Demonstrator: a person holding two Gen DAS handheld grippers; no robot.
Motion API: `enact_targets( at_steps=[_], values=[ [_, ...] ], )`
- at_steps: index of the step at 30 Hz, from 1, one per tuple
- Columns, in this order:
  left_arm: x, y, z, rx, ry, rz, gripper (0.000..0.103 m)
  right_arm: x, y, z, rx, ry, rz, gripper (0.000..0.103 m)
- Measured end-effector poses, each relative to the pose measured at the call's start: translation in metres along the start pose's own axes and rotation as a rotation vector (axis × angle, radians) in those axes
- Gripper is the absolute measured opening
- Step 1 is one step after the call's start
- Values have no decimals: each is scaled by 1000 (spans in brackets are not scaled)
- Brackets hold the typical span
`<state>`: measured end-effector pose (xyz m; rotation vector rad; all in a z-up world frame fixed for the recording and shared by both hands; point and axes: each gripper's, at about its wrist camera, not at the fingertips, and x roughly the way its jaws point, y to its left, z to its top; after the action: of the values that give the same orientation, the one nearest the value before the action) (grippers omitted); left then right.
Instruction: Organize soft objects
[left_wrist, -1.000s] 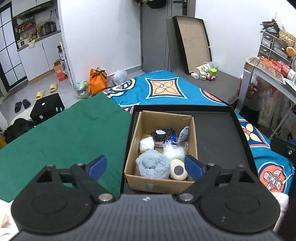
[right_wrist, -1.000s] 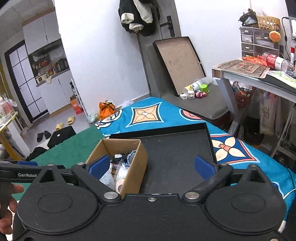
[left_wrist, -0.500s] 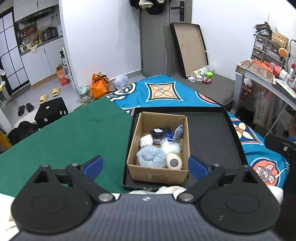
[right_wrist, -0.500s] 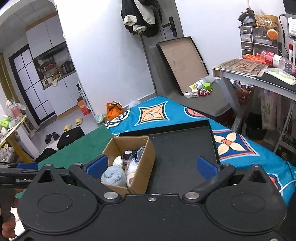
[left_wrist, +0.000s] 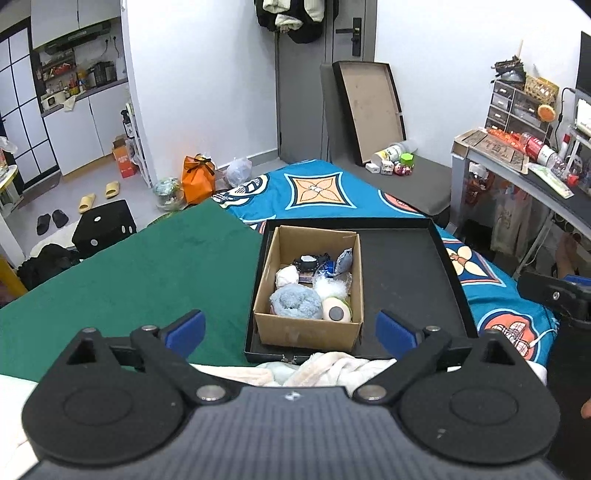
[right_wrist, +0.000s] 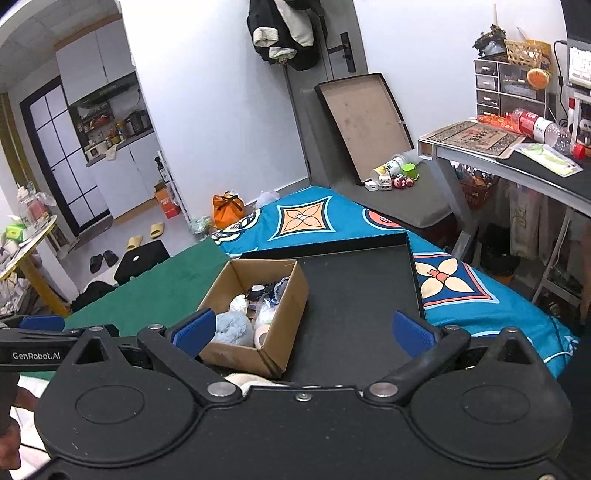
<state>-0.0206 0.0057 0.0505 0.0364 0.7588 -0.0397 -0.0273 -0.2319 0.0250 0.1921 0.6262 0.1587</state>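
Observation:
A cardboard box (left_wrist: 308, 334) stands in the left part of a black tray (left_wrist: 406, 273). It holds a fluffy blue ball (left_wrist: 294, 302), a white ball (left_wrist: 286, 276), a cream round piece with a grey disc (left_wrist: 336, 312) and other small soft items. My left gripper (left_wrist: 290, 330) hangs open in front of the box, nothing between its blue pads. In the right wrist view the box (right_wrist: 273, 354) sits lower left, and my right gripper (right_wrist: 303, 330) is open and empty over the tray (right_wrist: 362, 295).
A green cloth (left_wrist: 140, 273) covers the surface left of the tray, a blue patterned sheet (left_wrist: 314, 192) lies behind it. A cream towel (left_wrist: 332, 367) bunches at the tray's near edge. A desk (right_wrist: 509, 162) stands at right, bags and slippers on the floor at left.
Both grippers have drawn back and up from the box, which now looks smaller and farther. The left jaws have spread wider. The cream towel has come into view at the tray's near edge.

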Motion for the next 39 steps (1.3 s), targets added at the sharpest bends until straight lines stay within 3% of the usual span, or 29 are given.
enact_targets(
  at_steps=[16,39],
  values=[
    [-39,-4,-10,5,-64,-20,99,-38,6,-4,-14,-46,2,103],
    [-62,-4,-15,0,-111,-36,99,-50,9,-10,-25,-58,26,103]
  ],
)
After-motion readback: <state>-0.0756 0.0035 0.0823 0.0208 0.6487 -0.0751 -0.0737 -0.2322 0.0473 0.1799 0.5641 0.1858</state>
